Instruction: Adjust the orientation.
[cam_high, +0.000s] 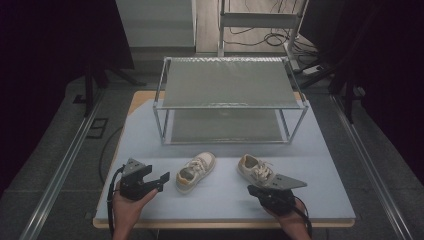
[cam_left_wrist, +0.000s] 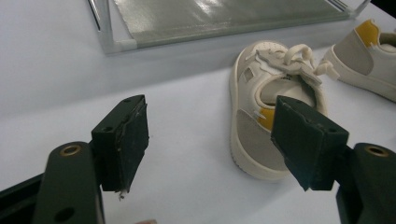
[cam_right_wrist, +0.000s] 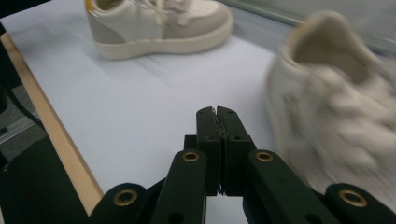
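Two shoes (cam_high: 196, 171) (cam_high: 255, 168) lie before wire rack (cam_high: 227, 102); left gripper (cam_high: 161, 182) spread wide, right gripper (cam_right_wrist: 217, 113) pressed closed, empty.

Table (cam_high: 325, 200): pale blue-grey top with a light wooden edge along the near side and at the far left corner.

Directly on it:
- Metal-framed two-tier rack (cam_high: 227, 82) on the far half, with grey mesh shelves, the lower shelf close to the tabletop.
- Left shoe (cam_high: 196, 171), white with a yellow heel patch, near the rack's front, toe angled toward the rack.
- Right shoe (cam_high: 255, 169), same pattern, beside the first and apart from it, toe pointing toward the near right.
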